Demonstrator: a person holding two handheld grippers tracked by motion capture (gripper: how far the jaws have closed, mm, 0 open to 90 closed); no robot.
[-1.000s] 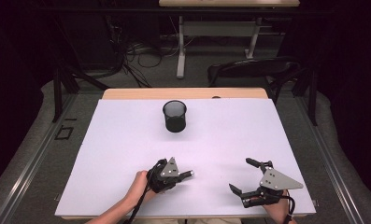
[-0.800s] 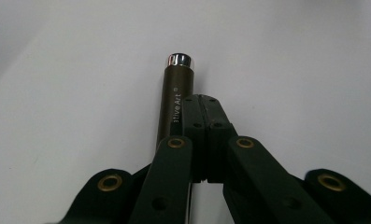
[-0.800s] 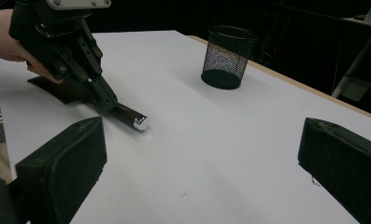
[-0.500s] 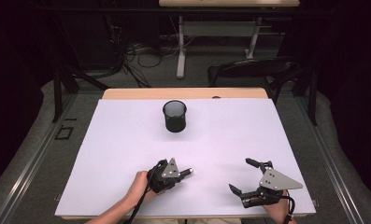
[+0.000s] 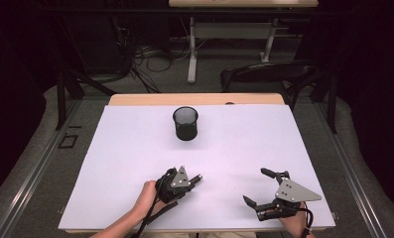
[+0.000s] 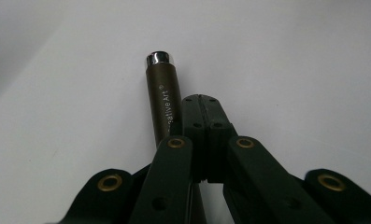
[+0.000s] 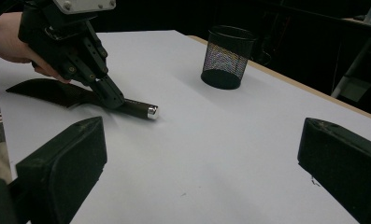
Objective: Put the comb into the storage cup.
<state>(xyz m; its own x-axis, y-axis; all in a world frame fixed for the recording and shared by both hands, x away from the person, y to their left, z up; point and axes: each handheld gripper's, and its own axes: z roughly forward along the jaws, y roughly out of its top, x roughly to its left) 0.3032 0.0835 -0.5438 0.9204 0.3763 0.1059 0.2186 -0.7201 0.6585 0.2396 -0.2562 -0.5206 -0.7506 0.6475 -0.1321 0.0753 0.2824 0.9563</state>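
The white table [image 5: 135,148] bears a mesh cup [image 5: 185,123] at twelve o'clock. At six, the left gripper [image 5: 193,178] presses closed beside a pen [image 7: 139,110], likely mid-grab. Right gripper [image 5: 259,187] waits wide open.

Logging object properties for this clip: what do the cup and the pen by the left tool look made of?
Cup: black wire mesh, likely metal; light passes through its wall. Pen: matte dark brown barrel, material unclear, with printed lettering and a shiny, chrome-like end cap.
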